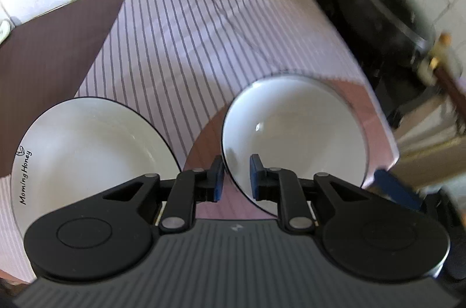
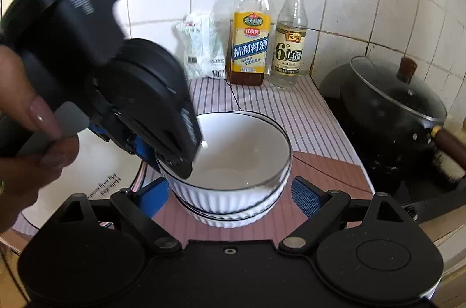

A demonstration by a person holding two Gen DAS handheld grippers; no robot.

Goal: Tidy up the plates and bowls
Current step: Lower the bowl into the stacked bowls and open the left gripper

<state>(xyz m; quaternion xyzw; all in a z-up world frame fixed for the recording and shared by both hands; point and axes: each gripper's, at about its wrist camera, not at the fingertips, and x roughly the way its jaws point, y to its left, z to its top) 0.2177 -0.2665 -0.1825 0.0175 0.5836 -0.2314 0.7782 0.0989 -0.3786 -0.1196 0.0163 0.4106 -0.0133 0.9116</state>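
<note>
A round white bowl with a thin black rim and ribbed sides [image 2: 233, 162] sits on top of another white ribbed bowl [image 2: 230, 217], and both rest on the pink and white striped cloth [image 1: 180, 46] that covers the counter. Just to the left of them lies a wide white plate with a black edge and small black writing [image 1: 84, 153].

The left gripper [image 1: 236, 177] is at the near left rim of the top bowl. One blue finger pad [image 1: 218, 177] is outside the rim and the other is inside the bowl. Its jaws are a little apart and I cannot tell if they squeeze the rim.

The right gripper [image 2: 230, 194] is low in front of the two bowls. Its jaws are wide apart, one on each side of the bowls, and hold nothing.

At the back, by the white tiled wall [image 2: 349, 2], stand a tall bottle with a yellow label [image 2: 250, 28], a clear bottle with a yellow cap [image 2: 291, 34] and a white packet [image 2: 201, 46]. A black pot with a glass lid [image 2: 396, 104] sits on the right.
</note>
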